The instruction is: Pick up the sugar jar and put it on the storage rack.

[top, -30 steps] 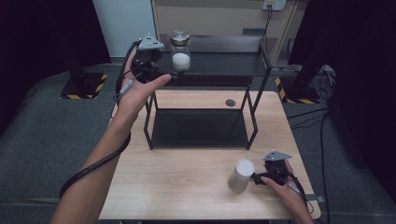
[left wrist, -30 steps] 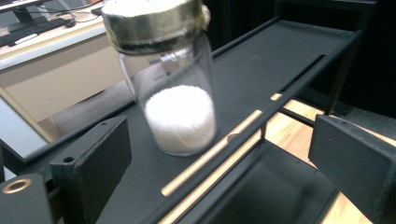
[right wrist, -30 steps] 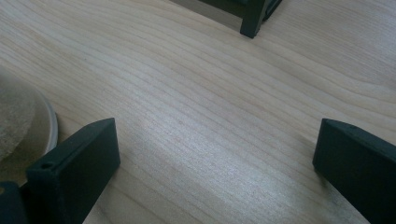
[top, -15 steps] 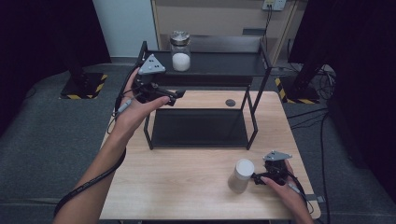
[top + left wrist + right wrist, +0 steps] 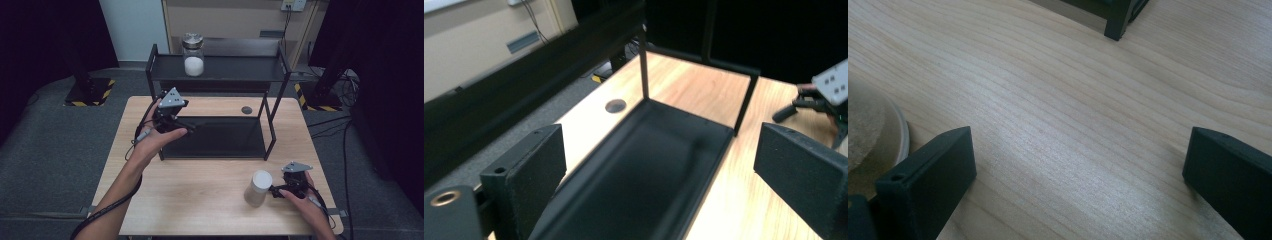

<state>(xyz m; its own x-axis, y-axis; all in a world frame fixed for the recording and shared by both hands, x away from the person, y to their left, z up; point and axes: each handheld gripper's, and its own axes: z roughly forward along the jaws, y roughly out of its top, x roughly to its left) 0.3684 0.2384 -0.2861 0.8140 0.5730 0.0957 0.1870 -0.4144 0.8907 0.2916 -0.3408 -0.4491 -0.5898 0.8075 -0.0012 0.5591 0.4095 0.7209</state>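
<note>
We see the left gripper [image 5: 186, 126] held level over the left end of the rack's [image 5: 270, 75] lower shelf, jaws wide apart with nothing between them. The right gripper [image 5: 274, 190] rests near the tabletop's [image 5: 200, 200] front right corner, jaws wide and empty, just beside the white jar [image 5: 258, 188].

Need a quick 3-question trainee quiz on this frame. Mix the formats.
1. True or false: the glass jar stands on the rack's top shelf.
2. What stands beside the right gripper on the table? A) white cylinder B) red mug C) book
3. Fill in: the left gripper, open and empty, hangs above the rack's ____ tray.

Key: 1 true; 2 A, the white cylinder; 3 bottom.
</note>
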